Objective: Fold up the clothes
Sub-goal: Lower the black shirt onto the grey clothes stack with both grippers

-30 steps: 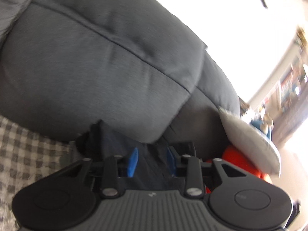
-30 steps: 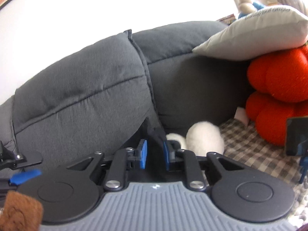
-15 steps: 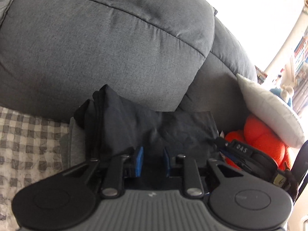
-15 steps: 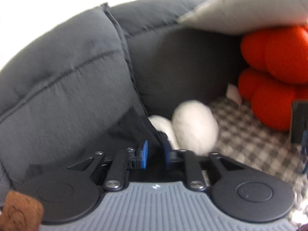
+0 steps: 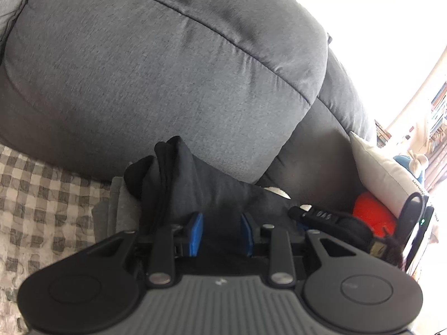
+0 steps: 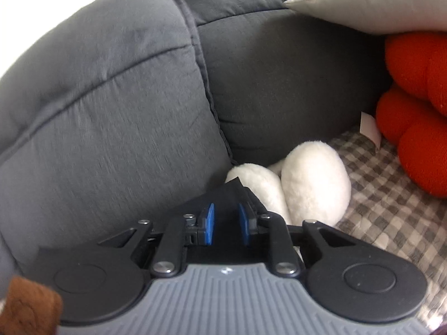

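A folded dark navy garment [image 5: 195,184] rests against the grey sofa back cushion [image 5: 167,69], on a light grey folded piece [image 5: 117,209]. My left gripper [image 5: 220,231] has its blue pads around the garment's near edge with a small gap, holding the cloth. My right gripper [image 6: 225,219] holds the garment's right corner [image 6: 223,195] between its blue pads, by the white plush toy [image 6: 307,184]. The right gripper also shows in the left wrist view [image 5: 321,215], at the garment's right end.
A grey checked blanket [image 5: 42,195] covers the seat. Red knot cushions [image 6: 419,125] and a light grey pillow [image 6: 377,5] sit at the sofa's right end. A brown object [image 6: 25,310] shows at the lower left of the right wrist view.
Both grippers have carried the garment lower and closer to the back cushion. Both jaws have widened slightly around the cloth.
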Demonstrator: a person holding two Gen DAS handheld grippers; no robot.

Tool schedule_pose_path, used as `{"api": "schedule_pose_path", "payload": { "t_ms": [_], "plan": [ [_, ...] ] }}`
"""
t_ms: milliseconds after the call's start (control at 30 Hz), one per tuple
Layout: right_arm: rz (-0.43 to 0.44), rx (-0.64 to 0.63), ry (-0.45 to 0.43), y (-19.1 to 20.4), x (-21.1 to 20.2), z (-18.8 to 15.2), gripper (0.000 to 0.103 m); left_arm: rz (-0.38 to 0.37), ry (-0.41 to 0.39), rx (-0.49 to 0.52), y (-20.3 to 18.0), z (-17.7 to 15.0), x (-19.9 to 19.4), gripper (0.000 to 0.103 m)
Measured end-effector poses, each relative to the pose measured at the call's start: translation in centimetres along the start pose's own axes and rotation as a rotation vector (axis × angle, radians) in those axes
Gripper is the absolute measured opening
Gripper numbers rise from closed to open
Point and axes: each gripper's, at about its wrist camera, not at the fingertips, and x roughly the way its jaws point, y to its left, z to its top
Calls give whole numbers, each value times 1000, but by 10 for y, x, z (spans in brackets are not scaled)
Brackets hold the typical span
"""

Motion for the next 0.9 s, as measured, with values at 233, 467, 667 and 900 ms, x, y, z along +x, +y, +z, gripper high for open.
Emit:
{"api": "schedule_pose_path", "payload": {
  "t_ms": [233, 467, 667, 900],
  "plan": [
    [20, -99, -113, 17, -35, -18, 28, -21, -34, 5, 1, -1, -1, 43],
    [23, -25, -74, 4, -43, -36, 29, -9, -20, -9, 8, -3, 6, 37],
    [93, 20, -141, 3, -82, -52, 40, -7, -38, 16, 7, -4, -2, 41],
    [71, 25, -117, 14, -90, -60, 41, 23, -25, 36, 8, -7, -1, 41]
  ]
}}
